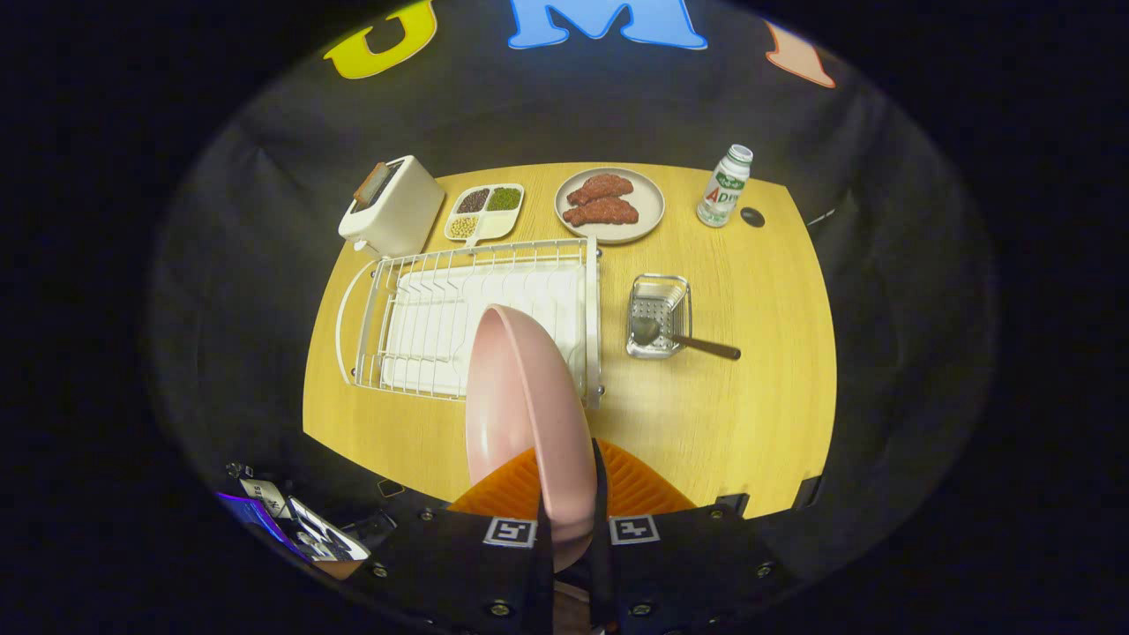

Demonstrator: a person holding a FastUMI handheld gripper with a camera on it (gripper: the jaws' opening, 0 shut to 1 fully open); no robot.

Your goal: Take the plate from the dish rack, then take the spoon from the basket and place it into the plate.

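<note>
A: Why is the pink plate (529,423) standing on its edge?

B: The tool (571,538) pinches its rim with both fingers, up above the dish rack (476,309).

A: And the spoon (684,339)?

B: It leans in the basket (660,313) on the table (750,397), handle out, easy to grab.

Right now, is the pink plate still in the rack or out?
Out. The pink plate stands on edge, pinched between the gripper fingers, lifted above the dish rack.
</note>
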